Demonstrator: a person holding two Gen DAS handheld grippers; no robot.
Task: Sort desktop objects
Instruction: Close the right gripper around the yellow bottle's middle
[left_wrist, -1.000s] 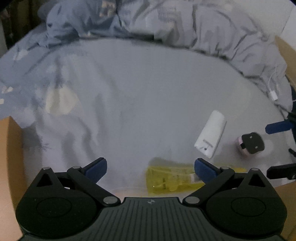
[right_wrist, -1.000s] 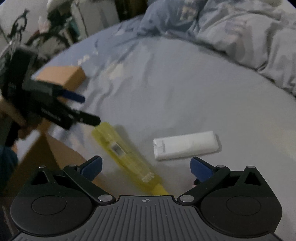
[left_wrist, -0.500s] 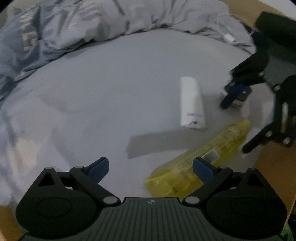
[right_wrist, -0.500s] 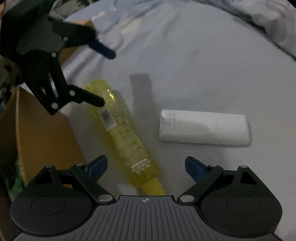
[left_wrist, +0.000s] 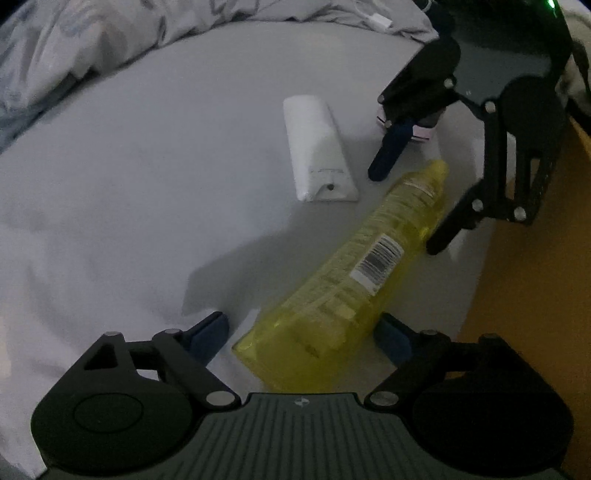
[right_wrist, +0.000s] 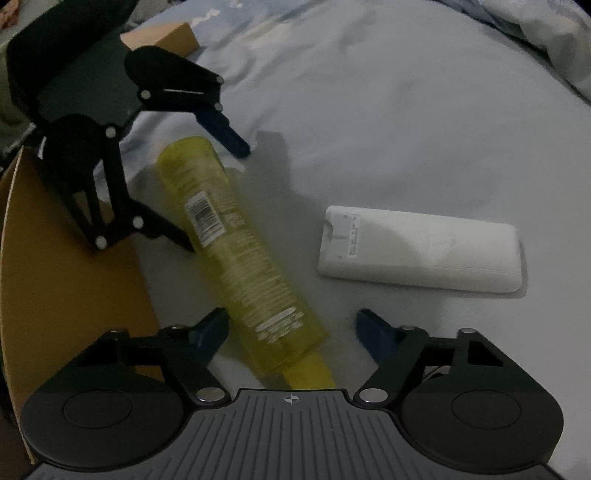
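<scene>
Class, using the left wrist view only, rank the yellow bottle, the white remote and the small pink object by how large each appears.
1. yellow bottle, though it lies nearest the camera, which enlarges it.
2. white remote.
3. small pink object, mostly hidden behind the right gripper, so its true size is unsure.

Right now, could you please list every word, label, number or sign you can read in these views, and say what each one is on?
No text can be read.
Yellow bottle: a white barcode sticker and rows of pale print, too blurred to read.
White remote: a small printed label near its end, too small to read.
Gripper bodies: a small crosshair mark on each, no words.
</scene>
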